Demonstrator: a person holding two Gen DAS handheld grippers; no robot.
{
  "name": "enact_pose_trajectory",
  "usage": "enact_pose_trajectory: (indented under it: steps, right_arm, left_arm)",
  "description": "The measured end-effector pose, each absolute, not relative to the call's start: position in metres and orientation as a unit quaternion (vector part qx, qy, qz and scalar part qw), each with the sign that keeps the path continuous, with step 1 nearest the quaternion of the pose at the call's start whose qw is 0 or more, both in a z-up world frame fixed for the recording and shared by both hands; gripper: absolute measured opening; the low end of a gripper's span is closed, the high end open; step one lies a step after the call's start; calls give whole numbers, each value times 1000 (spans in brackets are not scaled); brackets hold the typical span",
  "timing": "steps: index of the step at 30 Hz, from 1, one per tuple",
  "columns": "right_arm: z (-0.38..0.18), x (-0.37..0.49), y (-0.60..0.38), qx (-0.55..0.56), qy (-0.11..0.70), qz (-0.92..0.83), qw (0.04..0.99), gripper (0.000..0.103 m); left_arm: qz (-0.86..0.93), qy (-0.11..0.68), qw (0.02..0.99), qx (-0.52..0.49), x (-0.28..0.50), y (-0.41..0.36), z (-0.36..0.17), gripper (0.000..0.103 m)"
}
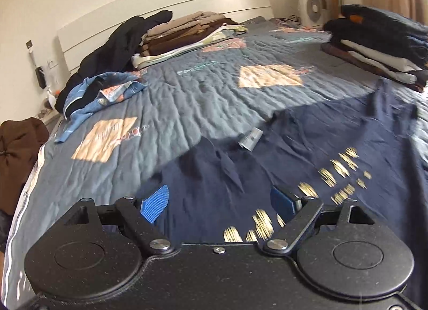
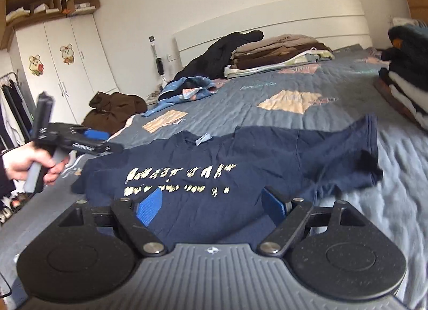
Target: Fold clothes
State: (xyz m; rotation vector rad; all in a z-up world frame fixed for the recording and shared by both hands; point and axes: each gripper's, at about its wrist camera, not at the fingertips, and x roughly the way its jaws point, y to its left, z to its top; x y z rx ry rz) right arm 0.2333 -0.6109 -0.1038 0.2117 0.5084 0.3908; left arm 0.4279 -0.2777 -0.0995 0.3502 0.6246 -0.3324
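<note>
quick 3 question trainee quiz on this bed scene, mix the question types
1. True or false: the navy t-shirt lies spread out on the quilt.
2. Multiple choice: the right gripper is A) shut on the shirt, B) open above it, C) out of view.
3. Fill in: the left gripper is held in a person's ____.

Key: 1 true; 2 B; 3 hand.

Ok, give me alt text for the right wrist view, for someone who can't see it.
A navy T-shirt with pale lettering lies spread on a quilted bed, below the open right gripper. At the left edge a hand holds the left gripper; folded clothes are stacked by the headboard.
</note>
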Motion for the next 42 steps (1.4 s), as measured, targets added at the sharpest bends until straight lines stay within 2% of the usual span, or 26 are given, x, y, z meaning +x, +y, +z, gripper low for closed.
enact_pose_trajectory:
  steps: [7,15,17,19,22,25,28,33,36,39,42]
  right_arm:
    - [-97,229,-596,123,225,297,920,81]
    - [-107,226,-602,148,209,287,923,81]
    - [-114,228,-604,157,221,277,922,81]
    - [-120,231,-605,162,234,267,921,81]
    - [-121,228,-605,162,231,267,921,81]
    - [-119,226,-607,169,223,268,922,81]
    - [-118,224,-608,173,219,267,922,81]
    - [-117,221,-610,178,217,264,923,81]
    - [-118,222,-610,181,221,267,921,81]
    - [-119,222,-609,181,224,268,919,81]
    - [-118,221,-608,180,223,268,920,81]
  left_arm:
    - [-174,314,909,214,516,-302,-137,82]
    - [-227,393,857,242,572,-312,-173,82]
    - [-225,410,855,224,581,-309,-176,72]
    - [-231,431,849,200,586,-307,-177,30]
    - [-226,424,850,216,585,-307,-173,13]
    - [-203,386,872,222,586,-309,-160,8]
    - [-177,343,894,229,589,-314,-149,7]
    - [-166,353,886,250,596,-328,-157,9]
    - [-167,387,870,257,599,-334,-155,26]
    - [-193,333,888,251,585,-345,-130,65]
    - [-255,341,884,196,581,-375,-119,68]
